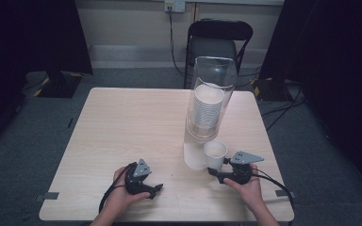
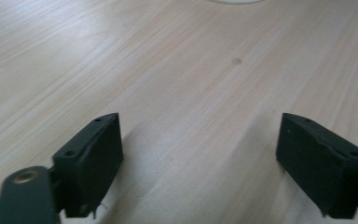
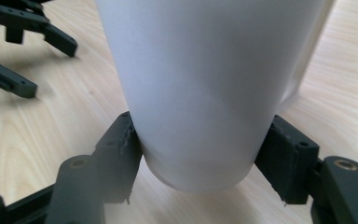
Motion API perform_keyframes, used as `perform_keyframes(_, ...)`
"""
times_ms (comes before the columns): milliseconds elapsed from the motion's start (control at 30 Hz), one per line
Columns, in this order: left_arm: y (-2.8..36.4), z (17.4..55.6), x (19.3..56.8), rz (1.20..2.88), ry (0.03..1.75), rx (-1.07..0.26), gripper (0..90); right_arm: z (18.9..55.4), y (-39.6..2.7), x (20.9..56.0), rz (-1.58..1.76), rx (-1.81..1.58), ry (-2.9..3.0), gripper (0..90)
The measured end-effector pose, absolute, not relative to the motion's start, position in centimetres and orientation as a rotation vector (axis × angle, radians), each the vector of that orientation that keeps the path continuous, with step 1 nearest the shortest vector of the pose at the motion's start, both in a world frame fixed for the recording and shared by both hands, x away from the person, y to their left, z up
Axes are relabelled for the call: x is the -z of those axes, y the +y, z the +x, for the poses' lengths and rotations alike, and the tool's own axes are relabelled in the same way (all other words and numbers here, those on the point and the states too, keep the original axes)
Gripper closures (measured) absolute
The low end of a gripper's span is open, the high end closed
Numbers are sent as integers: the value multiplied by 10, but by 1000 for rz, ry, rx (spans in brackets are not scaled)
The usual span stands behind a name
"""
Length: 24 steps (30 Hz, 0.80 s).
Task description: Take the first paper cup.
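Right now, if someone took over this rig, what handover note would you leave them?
Right gripper: shut on a white paper cup, jaws clamped low on its sides, beside the clear dispenser tube.
Left gripper: open, nothing between its jaws, low over bare table near the front edge.
Remaining cups are stacked inside the tube.
Done: one cup is out of the dispenser and gripped.
Left: probably set this cup down somewhere clear on the table, release it, then go back for the next one if more are wanted.
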<state>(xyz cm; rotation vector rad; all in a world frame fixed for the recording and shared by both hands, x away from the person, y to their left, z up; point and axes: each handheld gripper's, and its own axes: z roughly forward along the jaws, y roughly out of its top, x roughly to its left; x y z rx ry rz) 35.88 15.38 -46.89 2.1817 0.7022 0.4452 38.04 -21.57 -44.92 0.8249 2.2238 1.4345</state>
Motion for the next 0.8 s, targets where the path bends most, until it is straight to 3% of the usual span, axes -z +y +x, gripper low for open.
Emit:
perform_keyframes(300, 152, 358, 456, 2107, 692, -356, 246, 370, -197, 452, 712, -1466, 2249, 352)
perform_keyframes(800, 141, 358, 394, 1997, 683, -247, 263, 367, -181, 448, 619, -1488, 2240, 351)
